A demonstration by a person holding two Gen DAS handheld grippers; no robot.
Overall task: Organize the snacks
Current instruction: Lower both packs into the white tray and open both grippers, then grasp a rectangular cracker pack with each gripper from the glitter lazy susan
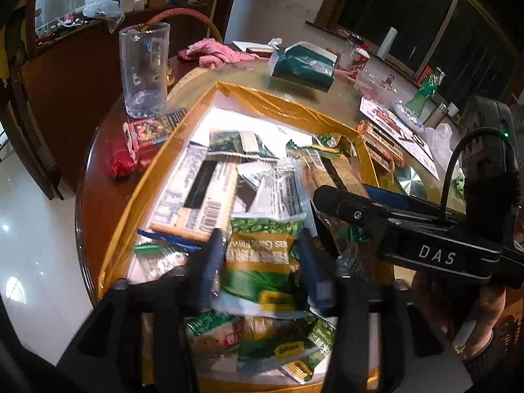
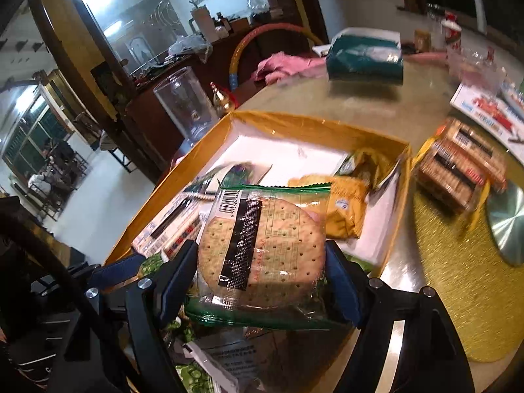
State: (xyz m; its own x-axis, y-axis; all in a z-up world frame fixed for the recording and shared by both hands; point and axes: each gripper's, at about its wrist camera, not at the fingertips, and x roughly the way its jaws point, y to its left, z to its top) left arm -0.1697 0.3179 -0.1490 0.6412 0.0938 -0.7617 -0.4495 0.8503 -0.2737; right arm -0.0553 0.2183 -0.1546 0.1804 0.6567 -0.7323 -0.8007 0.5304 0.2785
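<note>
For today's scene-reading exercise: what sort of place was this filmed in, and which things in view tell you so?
Probably a home dining room. A round table carries everyday clutter: a tissue pack, a pink cloth and a clear plastic jug. A wooden sideboard stands behind, and a yellow-walled box holds wrapped snacks.

The left gripper point(image 1: 262, 262), low in the centre of its own view, points steeply down with its jaws apart and a green packet point(image 1: 258, 262) loose between them. The right gripper point(image 2: 262, 271), low centre in its view, clamps a cracker pack point(image 2: 262, 249) by both sides. In the left view its black body crosses the right side.
</note>
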